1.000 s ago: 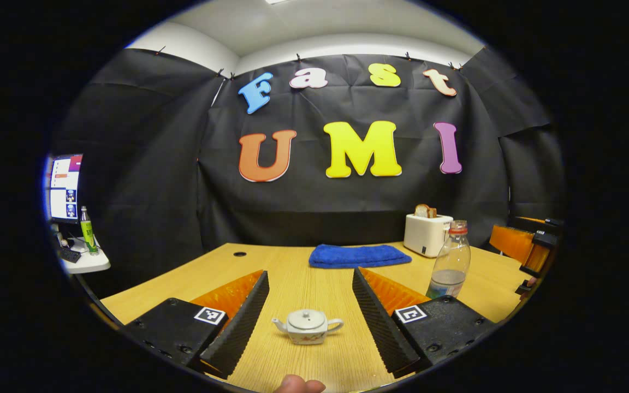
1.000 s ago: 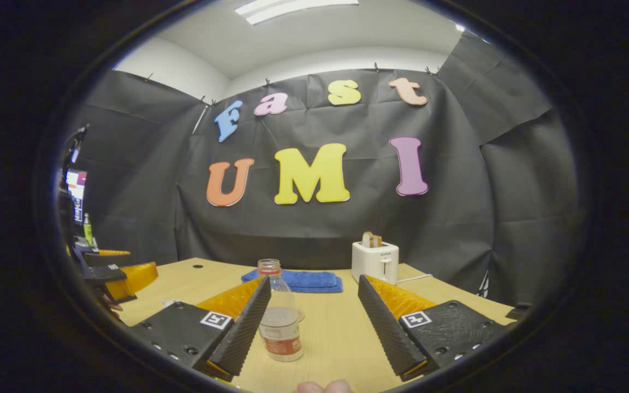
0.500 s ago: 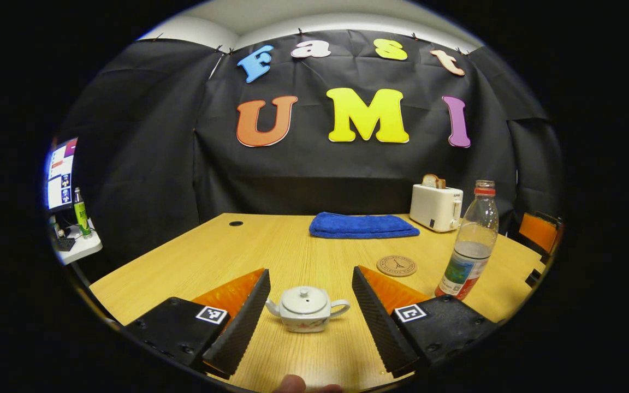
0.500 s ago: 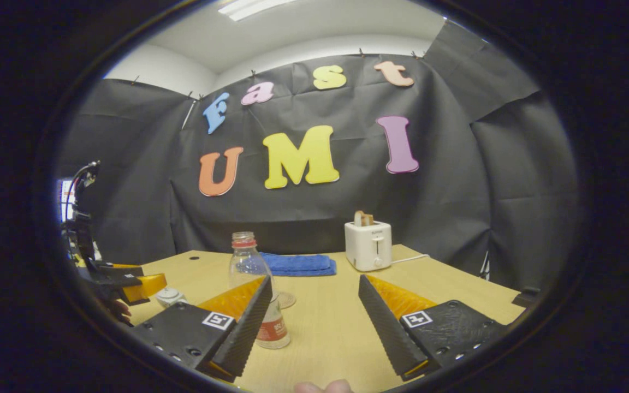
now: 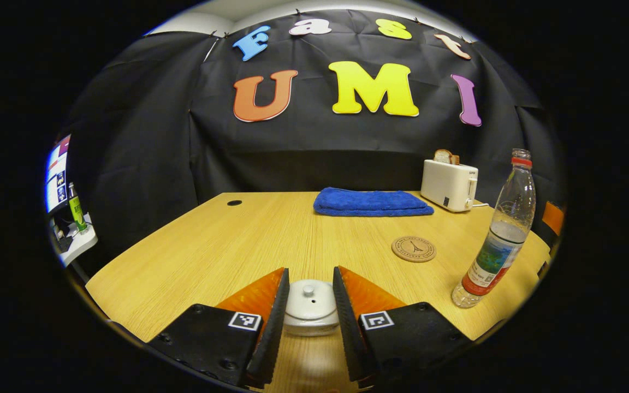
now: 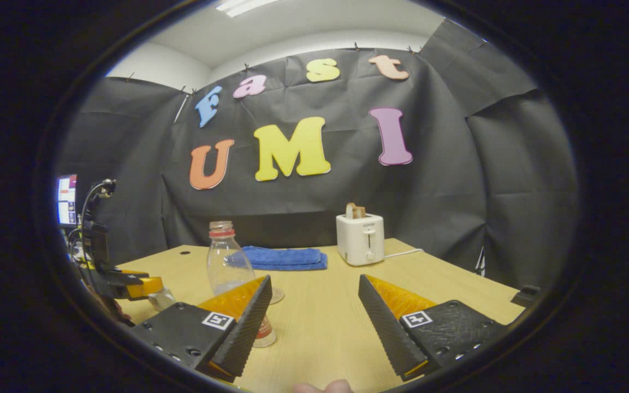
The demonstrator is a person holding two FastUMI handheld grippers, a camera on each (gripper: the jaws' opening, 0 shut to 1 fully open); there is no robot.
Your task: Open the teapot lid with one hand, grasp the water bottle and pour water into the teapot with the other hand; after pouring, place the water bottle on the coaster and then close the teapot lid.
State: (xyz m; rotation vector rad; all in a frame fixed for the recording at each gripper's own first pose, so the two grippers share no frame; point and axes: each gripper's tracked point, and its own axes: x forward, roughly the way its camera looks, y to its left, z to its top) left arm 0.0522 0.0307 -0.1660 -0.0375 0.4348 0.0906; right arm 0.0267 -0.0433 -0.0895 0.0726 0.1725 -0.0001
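The table (image 5: 221,245) carries everything, and taking the teapot (image 5: 310,311) at its near edge as the landmark, the task looks to be at its first step: the left gripper (image 5: 309,305) has its fingers narrowed to either side of the lid (image 5: 309,297), though whether they press on it I cannot tell, so the next move calls for a firm pinch and a straight lift. The water bottle (image 5: 497,240), clear, uncapped, partly filled and upright, stands to the teapot's right, with the round coaster (image 5: 414,249) between them and farther back. The right gripper (image 6: 314,322) stands wide open and empty just right of the bottle; the lid is a pale dome with a small knob.
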